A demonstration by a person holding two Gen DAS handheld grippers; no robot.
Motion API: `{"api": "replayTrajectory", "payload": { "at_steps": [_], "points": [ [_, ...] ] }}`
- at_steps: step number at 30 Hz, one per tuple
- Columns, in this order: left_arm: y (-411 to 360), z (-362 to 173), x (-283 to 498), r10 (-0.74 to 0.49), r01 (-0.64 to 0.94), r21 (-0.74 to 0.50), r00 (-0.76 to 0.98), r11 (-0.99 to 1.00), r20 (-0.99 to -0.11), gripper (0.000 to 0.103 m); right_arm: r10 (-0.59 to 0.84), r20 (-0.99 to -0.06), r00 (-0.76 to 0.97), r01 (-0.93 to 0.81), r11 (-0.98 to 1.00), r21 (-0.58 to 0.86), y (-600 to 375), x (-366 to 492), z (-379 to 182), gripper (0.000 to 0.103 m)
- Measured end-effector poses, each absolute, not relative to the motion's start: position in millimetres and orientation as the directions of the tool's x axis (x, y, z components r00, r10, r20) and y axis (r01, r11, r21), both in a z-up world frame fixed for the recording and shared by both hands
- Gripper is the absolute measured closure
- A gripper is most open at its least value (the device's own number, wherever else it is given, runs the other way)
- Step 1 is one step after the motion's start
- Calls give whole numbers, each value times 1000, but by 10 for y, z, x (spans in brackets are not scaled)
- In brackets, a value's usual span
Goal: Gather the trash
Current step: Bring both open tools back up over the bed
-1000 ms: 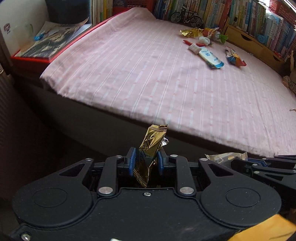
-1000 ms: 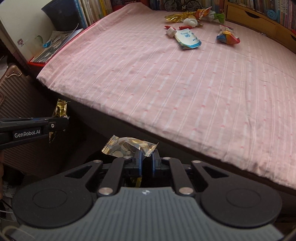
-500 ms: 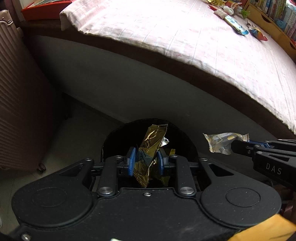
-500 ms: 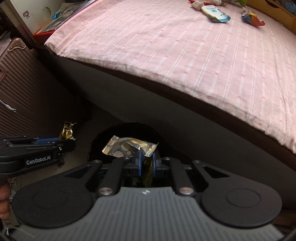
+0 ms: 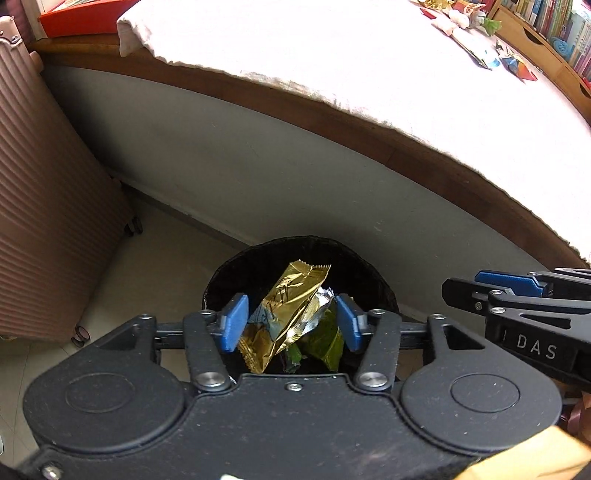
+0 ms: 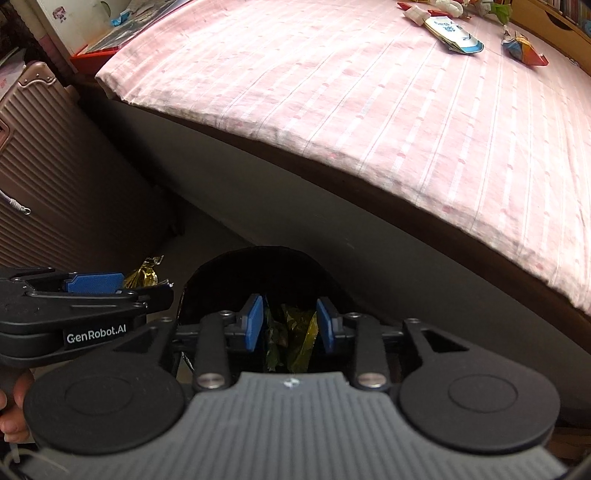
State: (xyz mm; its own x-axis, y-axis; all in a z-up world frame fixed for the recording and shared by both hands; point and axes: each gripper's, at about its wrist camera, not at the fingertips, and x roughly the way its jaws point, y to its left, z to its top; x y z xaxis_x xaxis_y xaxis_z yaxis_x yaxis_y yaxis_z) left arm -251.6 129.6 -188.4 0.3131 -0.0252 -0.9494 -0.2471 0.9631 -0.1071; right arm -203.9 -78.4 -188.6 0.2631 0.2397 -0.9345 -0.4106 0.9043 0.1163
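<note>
In the left wrist view my left gripper point(image 5: 291, 326) is open above a black trash bin point(image 5: 295, 244). A gold foil wrapper point(image 5: 291, 306) hangs tilted and loose between its blue pads point(image 5: 232, 326); whether it touches either pad I cannot tell. In the right wrist view the same wrapper point(image 6: 146, 274) shows at the left gripper's tip point(image 6: 147, 290). My right gripper point(image 6: 290, 324) is open over the bin point(image 6: 258, 255) with nothing between its fingers. Yellow-green wrappers point(image 6: 295, 332) lie inside the bin. Further wrappers point(image 6: 454, 37) lie on the pink bed point(image 6: 369, 110).
The bin stands on the floor against the bed's grey side panel point(image 5: 277, 177). A ribbed pink suitcase point(image 5: 48, 184) stands to the left of the bin. Wooden shelves with books point(image 5: 554, 33) run behind the bed. A hand point(image 6: 11, 413) holds the left gripper.
Both grippers dropped from bed height to just over the bin and opened. The clear snack packet has left my right gripper. The gold wrapper is now loose between the left fingers.
</note>
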Motion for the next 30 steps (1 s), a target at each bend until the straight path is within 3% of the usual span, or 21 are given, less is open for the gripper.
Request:
{"api": "replayTrajectory", "payload": {
  "at_steps": [9, 21, 30],
  "points": [
    [1260, -1844, -2431, -28, -230, -107, 322, 967, -946, 31, 247, -924, 292, -373, 919, 128, -862, -1960, -1806, 50],
    [1105, -1282, -2060, -38, -197, -144, 459, 970, -888, 26, 295, -864, 407, -306, 936, 175, -1142, -1670, -1293, 47],
    [766, -735, -1318, -92, -149, -216, 578, 965, -811, 22, 232, -792, 565, -203, 969, 139, -1712, -978, -779, 46]
  ]
}}
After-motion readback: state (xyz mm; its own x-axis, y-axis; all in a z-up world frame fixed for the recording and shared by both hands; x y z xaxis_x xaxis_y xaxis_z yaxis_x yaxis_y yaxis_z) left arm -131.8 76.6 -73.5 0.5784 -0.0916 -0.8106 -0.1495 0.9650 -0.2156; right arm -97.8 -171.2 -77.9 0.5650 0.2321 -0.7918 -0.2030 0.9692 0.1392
